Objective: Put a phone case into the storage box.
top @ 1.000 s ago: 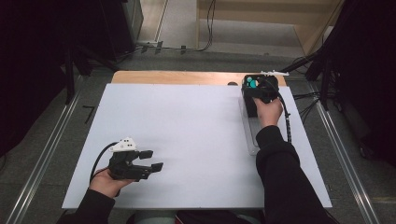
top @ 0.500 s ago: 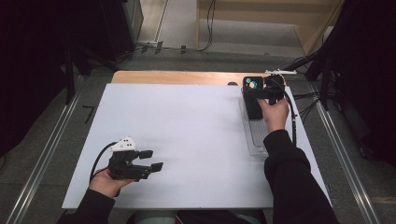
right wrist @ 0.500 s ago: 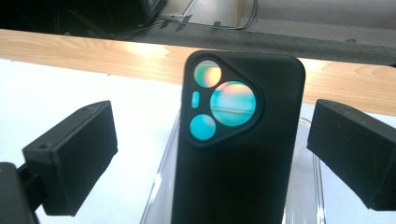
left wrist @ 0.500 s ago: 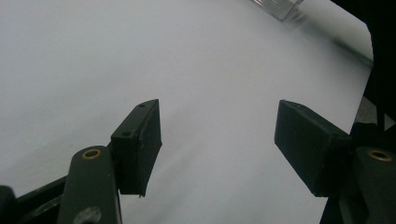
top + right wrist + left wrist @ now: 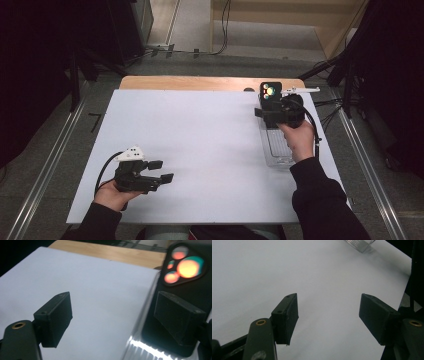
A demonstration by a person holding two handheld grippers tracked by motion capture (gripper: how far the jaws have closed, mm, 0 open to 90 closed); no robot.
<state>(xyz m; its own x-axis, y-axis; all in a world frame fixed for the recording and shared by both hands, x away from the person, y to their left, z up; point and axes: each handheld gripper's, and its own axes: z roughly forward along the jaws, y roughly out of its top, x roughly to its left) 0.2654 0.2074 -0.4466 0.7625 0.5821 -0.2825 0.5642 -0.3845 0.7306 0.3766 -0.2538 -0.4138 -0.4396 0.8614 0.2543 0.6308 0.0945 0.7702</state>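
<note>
Phone [image 5: 270, 93], black with a lens cluster that glows orange and teal, lies at the far right of the worktop [image 5: 200, 135], its far end just short of the bare wooden strip [image 5: 200, 82] along the back edge. Going left to right in the high view: the left claw [image 5: 161, 170] rests low on the near left part of the white sheet, held in the person's left hand [image 5: 112, 192], with its cable looping out to the left and its grey plate on top. Its jaws stand moderately apart with nothing between them; the left gripper view confirms bare white surface in the gap and a corner of the tray [image 5: 362, 245] at the top edge. The middle of the sheet carries nothing. At the right, a clear plastic tray [image 5: 276, 150] lies lengthwise along the sheet's right side, and the phone sits at its far end. The right claw [image 5: 261, 112] is held by the right hand [image 5: 300, 140] over the tray, just near of the phone. Its jaws have just been closing slightly but remain wide, gripping nothing. In the right gripper view the phone [image 5: 185, 270] lies beyond the right jaw, with the tray's ribbed rim [image 5: 140, 350] below it.
</note>
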